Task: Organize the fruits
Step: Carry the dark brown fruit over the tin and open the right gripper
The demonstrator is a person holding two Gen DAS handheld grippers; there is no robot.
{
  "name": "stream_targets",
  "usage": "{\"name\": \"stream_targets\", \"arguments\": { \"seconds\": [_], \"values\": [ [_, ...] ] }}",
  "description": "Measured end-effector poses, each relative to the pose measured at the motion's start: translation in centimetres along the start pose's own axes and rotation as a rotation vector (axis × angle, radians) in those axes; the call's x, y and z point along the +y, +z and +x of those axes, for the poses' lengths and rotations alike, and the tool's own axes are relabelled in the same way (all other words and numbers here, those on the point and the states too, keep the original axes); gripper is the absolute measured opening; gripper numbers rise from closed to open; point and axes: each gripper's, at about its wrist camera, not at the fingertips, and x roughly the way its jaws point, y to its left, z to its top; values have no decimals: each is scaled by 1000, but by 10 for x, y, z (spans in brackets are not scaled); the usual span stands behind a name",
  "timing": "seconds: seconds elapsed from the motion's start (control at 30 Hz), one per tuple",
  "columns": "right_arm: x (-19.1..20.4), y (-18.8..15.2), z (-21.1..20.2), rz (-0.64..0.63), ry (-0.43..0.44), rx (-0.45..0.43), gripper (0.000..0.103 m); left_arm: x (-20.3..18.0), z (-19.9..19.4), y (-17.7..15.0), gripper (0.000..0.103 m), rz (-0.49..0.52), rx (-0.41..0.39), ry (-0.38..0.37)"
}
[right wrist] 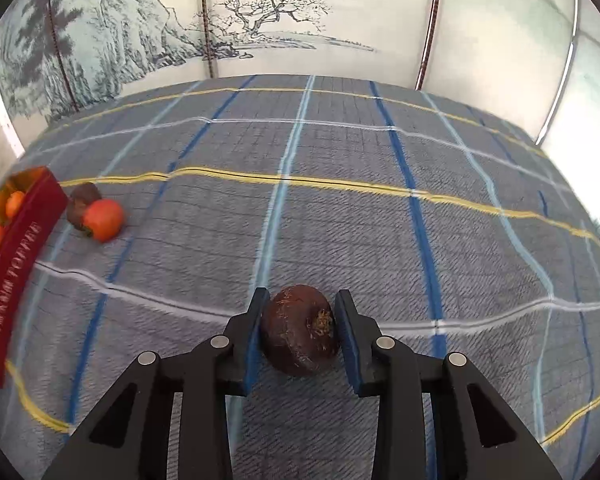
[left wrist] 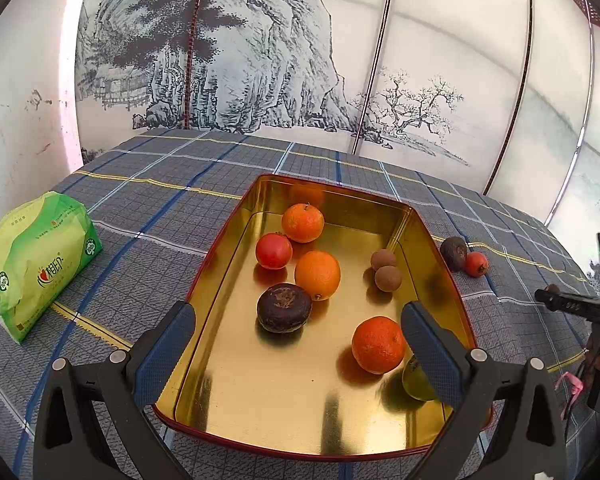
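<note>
The red outer wall of the tin (right wrist: 12, 264) is carrying pale lettering, blurred, of which only "TOFFEE" is reading clearly. The green tissue pack (left wrist: 36, 264) at the left of the table is showing red Chinese characters beside a small heart and round "100%" seals.

A grey plaid tablecloth (right wrist: 340, 220) with blue, white and yellow stripes is covering the table, and a panelled wall painted with ink mountains and bare trees (left wrist: 260, 60) is standing behind it.

The left gripper (left wrist: 298, 344) is hovering released, its blue pads spread wide over the near end of the gold-lined tin (left wrist: 236, 220). Inside are lying three oranges (left wrist: 317, 274), a red round fruit (left wrist: 273, 251), a dark brown flattened fruit (left wrist: 284, 307), two small brown longans (left wrist: 387, 278) touching each other, and a green fruit (left wrist: 416, 380) partly hidden behind the right pad. Outside the tin, to its right, a dark avocado-like fruit (left wrist: 454, 253) is touching a small red fruit (left wrist: 476, 264) on the cloth.

The right gripper (right wrist: 300, 332) is grasping a dark brown round fruit (right wrist: 300, 330) with a rough tan stem scar, both pads pressing its sides, above the cloth and well right of the tin.
</note>
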Motion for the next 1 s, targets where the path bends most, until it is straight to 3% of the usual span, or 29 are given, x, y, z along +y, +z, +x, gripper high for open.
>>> {"name": "stream_targets", "arguments": {
  "seconds": [0.1,0.3,0.5,0.67,1.0],
  "values": [
    [19,8,-23,-22,67,-49,34,0,-2,0,102,2,-10,4],
    [107,49,-59,-140,309,-105,34,-1,-6,-1,102,3,-22,5],
    [202,73,-38,-253,497,-16,34,-2,-7,-1,102,12,-28,20],
    [257,75,-8,-330,500,43,35,-3,-7,-1,102,16,-27,25],
    [274,84,28,-312,466,97,35,-4,-5,-2,102,21,-25,32]
  ]
}}
